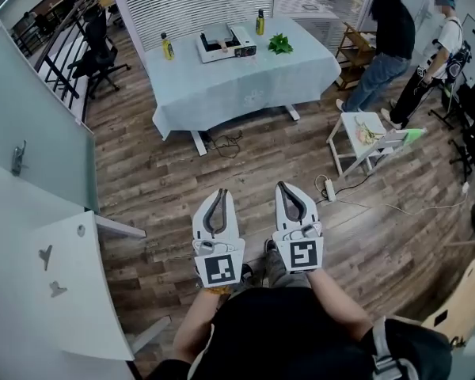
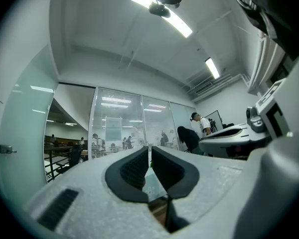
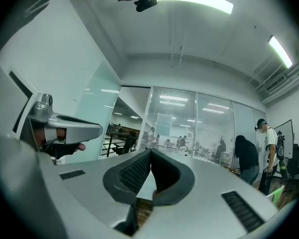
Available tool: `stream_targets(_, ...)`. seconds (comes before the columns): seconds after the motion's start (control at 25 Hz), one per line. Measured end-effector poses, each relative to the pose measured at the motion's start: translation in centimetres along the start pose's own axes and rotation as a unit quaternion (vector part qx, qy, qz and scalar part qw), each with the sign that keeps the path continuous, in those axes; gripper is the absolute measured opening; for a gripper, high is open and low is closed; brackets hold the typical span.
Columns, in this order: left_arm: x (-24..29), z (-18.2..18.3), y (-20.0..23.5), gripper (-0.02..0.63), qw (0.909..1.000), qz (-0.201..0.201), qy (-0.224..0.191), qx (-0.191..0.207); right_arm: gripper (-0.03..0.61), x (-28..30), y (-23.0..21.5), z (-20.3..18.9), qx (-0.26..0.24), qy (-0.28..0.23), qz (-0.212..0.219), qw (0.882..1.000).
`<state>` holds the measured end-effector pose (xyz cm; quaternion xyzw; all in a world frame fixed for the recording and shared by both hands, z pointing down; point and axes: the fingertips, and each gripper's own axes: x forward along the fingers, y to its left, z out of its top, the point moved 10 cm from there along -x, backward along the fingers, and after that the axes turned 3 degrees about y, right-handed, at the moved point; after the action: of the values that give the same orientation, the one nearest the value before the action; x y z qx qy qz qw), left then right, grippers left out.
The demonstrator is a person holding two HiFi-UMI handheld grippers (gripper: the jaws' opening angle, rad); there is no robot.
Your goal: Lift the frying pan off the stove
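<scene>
Across the room a white portable stove [image 1: 226, 44] stands on a table with a pale blue cloth [image 1: 245, 85]. A grey pan-like shape [image 1: 217, 33] rests on the stove, too small to make out well. Held side by side in front of the person's body, far short of the table, are my left gripper [image 1: 219, 193] and my right gripper [image 1: 283, 186]. Their tips point toward the table. In the left gripper view the left gripper [image 2: 150, 151] has its jaws together with nothing between them. The right gripper [image 3: 150, 156] looks the same in its own view.
Two yellow bottles [image 1: 167, 47] [image 1: 260, 22] and a green leafy thing [image 1: 280, 44] share the table. A white stool [image 1: 362, 137] and two people [image 1: 389, 46] [image 1: 442, 50] are at the right. A power strip [image 1: 329, 190] with cables lies on the wood floor. A white panel [image 1: 71, 291] stands at the left.
</scene>
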<state>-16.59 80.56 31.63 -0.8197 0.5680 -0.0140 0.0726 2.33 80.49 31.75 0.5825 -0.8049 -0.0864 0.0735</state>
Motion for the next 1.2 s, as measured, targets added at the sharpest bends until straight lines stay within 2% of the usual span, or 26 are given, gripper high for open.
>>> stream_targets(0.28,4.3,-0.9,0.9,0.034,0.9999,0.014,0.009,-0.004,0.002,4.4,-2.3,-1.1,0.008,0.006,0.008,1.0)
stream_targets(0.44,7.5,-1.3,1.2,0.034,0.9996,0.021,0.016,0.007,0.002,7.8,-4.1,-1.6,0.017,-0.002,0.018,1.0)
stream_targets(1.0,20.7,-1.8,-1.9,0.034,0.9958,0.082,0.032,0.026,0.002,17.9,-14.6,-4.8,0.022,-0.004,0.091,0.996)
stream_targets(1.2,24.3,-2.2,-2.3,0.034,0.9942,0.094,0.044,0.028,0.002,20.9,-17.3,-6.1,0.021,0.004,0.103,0.994)
